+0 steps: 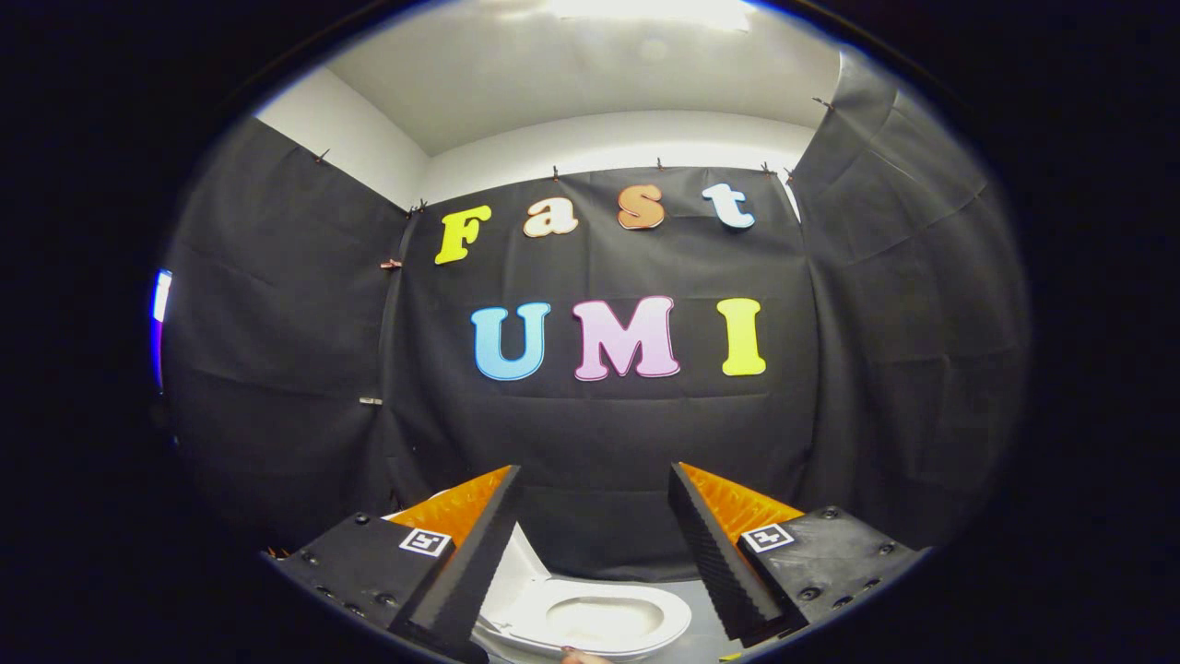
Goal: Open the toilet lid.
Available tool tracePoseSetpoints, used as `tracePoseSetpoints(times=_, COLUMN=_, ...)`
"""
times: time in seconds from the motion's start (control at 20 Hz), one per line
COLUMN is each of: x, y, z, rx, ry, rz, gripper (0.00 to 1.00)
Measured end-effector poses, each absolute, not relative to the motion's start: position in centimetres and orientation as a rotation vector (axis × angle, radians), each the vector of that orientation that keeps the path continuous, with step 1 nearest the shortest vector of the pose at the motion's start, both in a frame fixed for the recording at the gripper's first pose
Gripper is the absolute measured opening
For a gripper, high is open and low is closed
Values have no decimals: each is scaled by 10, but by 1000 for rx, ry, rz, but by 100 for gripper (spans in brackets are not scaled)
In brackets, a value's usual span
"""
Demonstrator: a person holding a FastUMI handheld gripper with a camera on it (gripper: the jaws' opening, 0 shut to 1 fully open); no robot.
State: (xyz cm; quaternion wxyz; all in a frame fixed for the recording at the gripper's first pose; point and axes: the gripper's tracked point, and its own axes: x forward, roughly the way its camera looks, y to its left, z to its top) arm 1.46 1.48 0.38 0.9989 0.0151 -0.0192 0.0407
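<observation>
Toilet seemingly below open claw

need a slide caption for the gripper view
Open claw held high, facing the black booth wall; white toilet below between its fingers, lid apparently already raised.

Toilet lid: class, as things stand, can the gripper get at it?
Probably yes. The toilet sits low between the open jaws of the gripper; the lid already looks raised beside one finger, with nothing between.
</observation>
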Motion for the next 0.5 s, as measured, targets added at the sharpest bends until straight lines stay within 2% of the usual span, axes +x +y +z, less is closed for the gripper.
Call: tracePoseSetpoints(times=0.5, x=10, y=20, z=10, rx=21, ry=-47, rz=76, gripper=98)
